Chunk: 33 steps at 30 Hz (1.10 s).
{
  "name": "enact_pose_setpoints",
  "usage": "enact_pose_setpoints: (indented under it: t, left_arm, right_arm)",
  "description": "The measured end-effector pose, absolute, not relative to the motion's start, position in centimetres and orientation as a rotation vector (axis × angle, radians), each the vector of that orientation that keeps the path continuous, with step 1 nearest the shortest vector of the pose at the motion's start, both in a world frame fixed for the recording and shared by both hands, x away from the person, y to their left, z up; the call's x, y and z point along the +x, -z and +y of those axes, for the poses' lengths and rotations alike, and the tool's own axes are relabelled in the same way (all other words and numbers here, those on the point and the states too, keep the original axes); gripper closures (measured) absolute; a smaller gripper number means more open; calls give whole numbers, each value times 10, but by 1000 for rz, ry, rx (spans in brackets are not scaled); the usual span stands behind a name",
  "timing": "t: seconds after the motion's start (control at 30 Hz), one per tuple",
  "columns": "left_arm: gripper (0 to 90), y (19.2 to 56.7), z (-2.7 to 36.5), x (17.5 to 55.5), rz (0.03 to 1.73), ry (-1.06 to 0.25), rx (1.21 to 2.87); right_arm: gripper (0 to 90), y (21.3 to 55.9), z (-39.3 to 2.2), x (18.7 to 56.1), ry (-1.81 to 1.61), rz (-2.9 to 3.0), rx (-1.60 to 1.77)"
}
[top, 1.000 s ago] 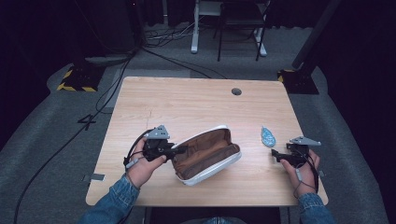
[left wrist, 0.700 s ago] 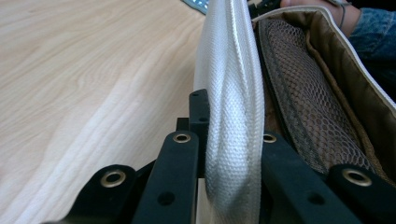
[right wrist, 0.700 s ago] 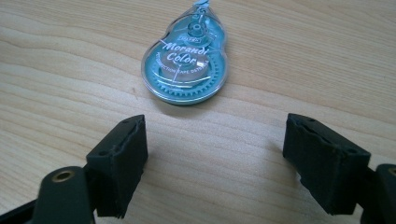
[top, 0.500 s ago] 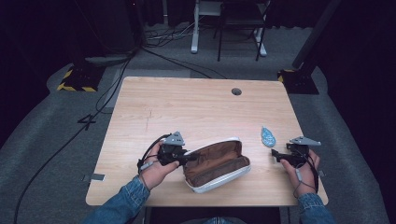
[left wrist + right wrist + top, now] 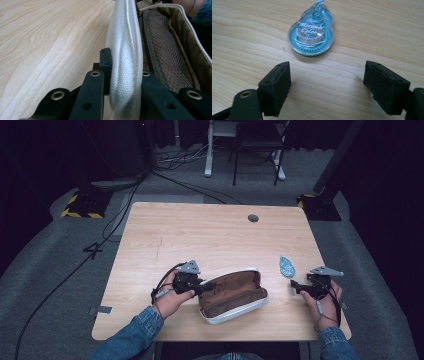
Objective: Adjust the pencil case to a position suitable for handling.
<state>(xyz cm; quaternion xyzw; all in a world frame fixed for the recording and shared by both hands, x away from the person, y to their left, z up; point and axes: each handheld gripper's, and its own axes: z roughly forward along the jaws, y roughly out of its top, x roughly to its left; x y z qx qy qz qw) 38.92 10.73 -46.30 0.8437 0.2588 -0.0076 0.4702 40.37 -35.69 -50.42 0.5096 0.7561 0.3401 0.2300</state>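
Observation:
An open pencil case (image 5: 234, 296), white outside and brown inside, lies at the table's front centre. My left gripper (image 5: 206, 285) is at its left end, shut on the white fabric wall (image 5: 125, 50). In the left gripper view the jaws pinch that wall from both sides, and brown mesh lining (image 5: 162, 55) shows to the right of it. A teal correction tape dispenser (image 5: 287, 266) lies to the right of the case. My right gripper (image 5: 296, 288) rests on the table just short of the dispenser (image 5: 312, 35), open, with bare wood between its pads (image 5: 278, 87).
The wooden table (image 5: 200, 235) has a cable hole (image 5: 253, 218) near its far edge. Cables run over the grey floor at the far left, and a chair base stands beyond the table. Both hands rest near the front edge.
My left gripper has moved right and lower, bringing the pencil case with it; the case now lies flatter and nearer the front edge. The right gripper and the dispenser have stayed put.

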Motion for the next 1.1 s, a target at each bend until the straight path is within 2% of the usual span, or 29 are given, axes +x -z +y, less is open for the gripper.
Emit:
enact_pose_setpoints:
  t: [0.13,0.17,0.27,0.3,0.33,0.43,0.77,0.87,0.97,1.1]
  left_arm:
    - [806,464,107,390,632,-1,2071]
    - [739,464,107,390,634,-9,2069]
    - [617,464,107,390,648,-33,2070]
    - [617,463,107,390,651,-45,2069]
    - [509,463,107,389,658,-65,2066]
    - [408,462,107,389,671,-74,2062]
    - [393,459,106,387,659,-81,2059]
    - [447,460,107,389,682,-81,2056]
    - [460,463,110,392,710,-88,2058]
    - [405,464,113,394,744,-110,2046]
  right_arm:
    - [221,504,-357,404,-935,2080,1401]
    - [221,504,-357,404,-935,2080,1401]
    - [221,504,-357,404,-935,2080,1401]
    - [221,504,-357,404,-935,2080,1401]
    - [221,504,-357,404,-935,2080,1401]
    - [221,504,-357,404,-935,2080,1401]
    - [221,504,-357,404,-935,2080,1401]
    - [221,504,-357,404,-936,2080,1401]
    - [221,504,-357,404,-935,2080,1401]
    - [221,504,-357,404,-936,2080,1403]
